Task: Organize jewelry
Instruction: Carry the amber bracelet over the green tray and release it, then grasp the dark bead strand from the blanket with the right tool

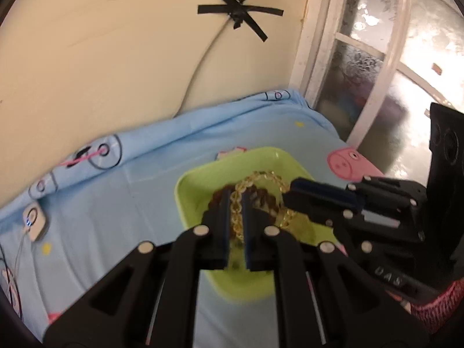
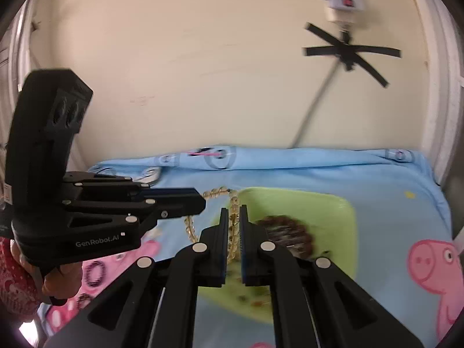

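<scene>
A yellow bead bracelet (image 1: pixel 236 213) hangs above a green tray (image 1: pixel 185 185), stretched between both grippers. My left gripper (image 1: pixel 235 200) is shut on one side of it. My right gripper (image 2: pixel 232 213) is shut on another part of the same bracelet (image 2: pixel 233 203). A dark brown bead bracelet (image 2: pixel 285 233) lies in the tray (image 2: pixel 333 211). In the left wrist view the right gripper (image 1: pixel 285 195) reaches in from the right over the tray. In the right wrist view the left gripper (image 2: pixel 203 201) comes in from the left, with beads looping around its tip.
The tray sits on a blue cartoon-print sheet (image 1: pixel 121 203) against a cream wall. A small white device (image 1: pixel 34 220) with a cable lies at the left. A frosted glass door (image 1: pixel 377 66) stands at the right. Black tape holds a cable on the wall (image 2: pixel 348 52).
</scene>
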